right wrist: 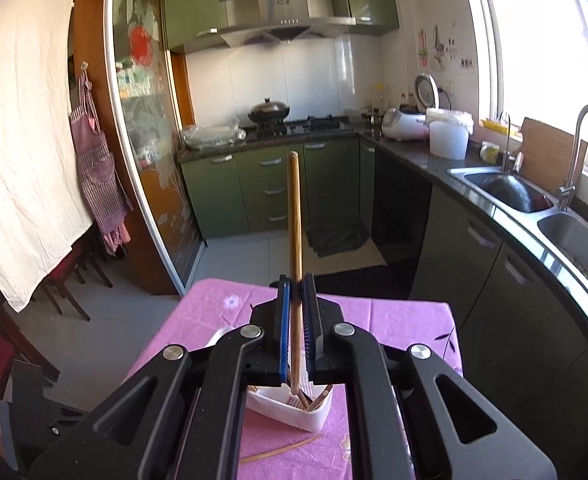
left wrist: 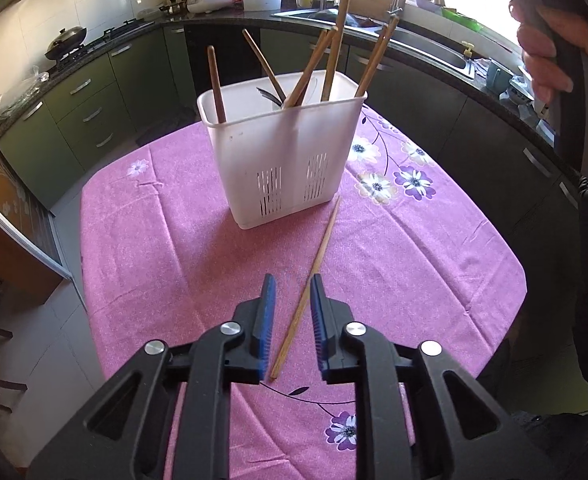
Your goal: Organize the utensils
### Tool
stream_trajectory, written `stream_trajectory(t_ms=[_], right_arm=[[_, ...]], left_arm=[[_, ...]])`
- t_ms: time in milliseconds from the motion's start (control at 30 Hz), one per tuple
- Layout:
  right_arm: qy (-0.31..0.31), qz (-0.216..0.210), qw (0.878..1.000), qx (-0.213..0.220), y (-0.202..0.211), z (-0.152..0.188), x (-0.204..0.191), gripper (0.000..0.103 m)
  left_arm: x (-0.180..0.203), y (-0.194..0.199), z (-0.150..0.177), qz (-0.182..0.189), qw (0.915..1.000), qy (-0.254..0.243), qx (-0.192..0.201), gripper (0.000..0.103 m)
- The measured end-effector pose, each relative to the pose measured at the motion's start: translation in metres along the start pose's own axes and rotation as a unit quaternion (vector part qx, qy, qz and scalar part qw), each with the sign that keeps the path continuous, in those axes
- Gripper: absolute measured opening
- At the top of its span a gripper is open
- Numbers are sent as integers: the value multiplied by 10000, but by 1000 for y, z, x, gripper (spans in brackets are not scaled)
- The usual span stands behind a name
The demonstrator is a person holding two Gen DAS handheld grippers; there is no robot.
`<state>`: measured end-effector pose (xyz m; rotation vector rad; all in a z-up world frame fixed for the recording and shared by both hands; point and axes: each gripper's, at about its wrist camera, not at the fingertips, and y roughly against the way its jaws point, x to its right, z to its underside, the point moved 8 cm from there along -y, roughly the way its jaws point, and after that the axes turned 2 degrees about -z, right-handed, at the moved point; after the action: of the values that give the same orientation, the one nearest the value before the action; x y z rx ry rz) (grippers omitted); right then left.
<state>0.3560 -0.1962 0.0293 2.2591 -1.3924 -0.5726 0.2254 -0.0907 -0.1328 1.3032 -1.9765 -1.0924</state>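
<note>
A white plastic utensil holder (left wrist: 282,152) stands on the pink flowered tablecloth (left wrist: 198,240) with several wooden chopsticks upright in it. One loose chopstick (left wrist: 313,272) lies on the cloth in front of the holder. My left gripper (left wrist: 292,286) is open, its blue pads on either side of that chopstick's near part, above the cloth. My right gripper (right wrist: 295,286) is shut on a wooden chopstick (right wrist: 294,216) held upright over the holder (right wrist: 290,410), its lower end inside the holder. The same chopstick shows tall in the left wrist view (left wrist: 339,32).
The table's edges drop to a grey tiled floor on the left and far side. Green kitchen cabinets, a stove with a wok (right wrist: 269,112) and a steel sink (right wrist: 509,190) surround the table. The person's hand (left wrist: 553,52) is at the upper right.
</note>
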Motion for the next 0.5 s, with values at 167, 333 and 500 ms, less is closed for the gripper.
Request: stream_trajectory(t_ms=[167,333,500], right_arm=[[106,-100,9999,-49,-6,15,-3,9],[230,-363,9975,570,65,11,-13,22],[90,-513,9964,674,115,69,0,34]], left_arm=[[7,-30,0,113,9995,-143,-243,20],[20,-62,-7,159,9979,-436,-452,22],[24,-101,-13,132,9954,-601,-736,25]])
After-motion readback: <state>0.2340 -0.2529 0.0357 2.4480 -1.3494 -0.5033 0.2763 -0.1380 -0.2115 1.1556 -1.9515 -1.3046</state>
